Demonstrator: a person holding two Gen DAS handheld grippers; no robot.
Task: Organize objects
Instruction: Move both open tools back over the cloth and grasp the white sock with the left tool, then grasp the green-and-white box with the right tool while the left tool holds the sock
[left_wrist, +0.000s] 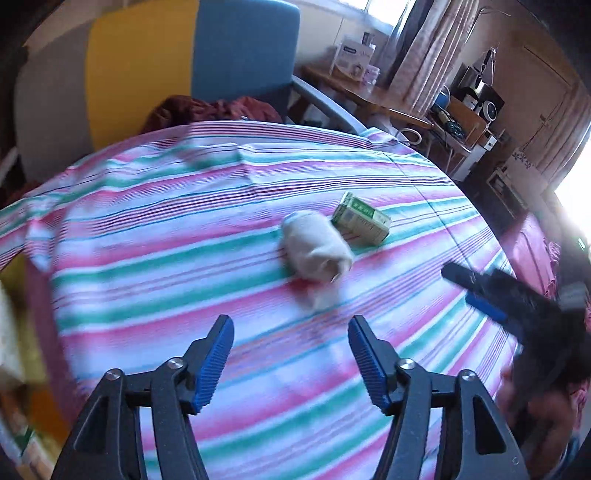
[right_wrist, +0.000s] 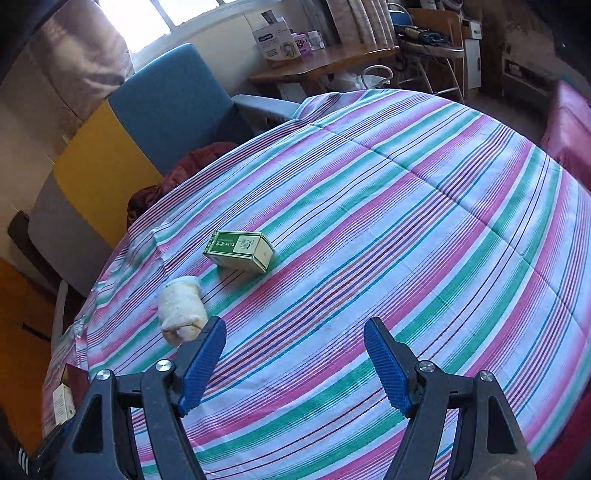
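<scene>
Landmark: I take the green box (right_wrist: 239, 251) as my reference; it lies on its side on the striped cloth (right_wrist: 406, 229) that covers the table.
White roll: the white cloth roll (right_wrist: 183, 308) lies just beside the green box, on the side nearer to me. In the left wrist view they look almost touching; in the right wrist view I see a small gap, so I cannot tell.
Left gripper: my left gripper (left_wrist: 291, 363) has its fingers apart with nothing between them, only cloth. It hangs on my side of the white roll, so the green box is behind the roll.
Right gripper: my right gripper (right_wrist: 295, 363) is also spread and empty. The green box is ahead of it and to its left; the white roll is close to its left finger.
Risk, rolling: the roll is round and soft, so I judge a touch from one finger only can push it away, maybe against the box.
Risk, cloth: if I go too low, the pads can pinch the striped cloth and drag both things.
Risk, collision: both grippers are near the same two things, so they may knock each other.
Risk, blur: the left view is blurred, so I may misjudge my aim.
</scene>
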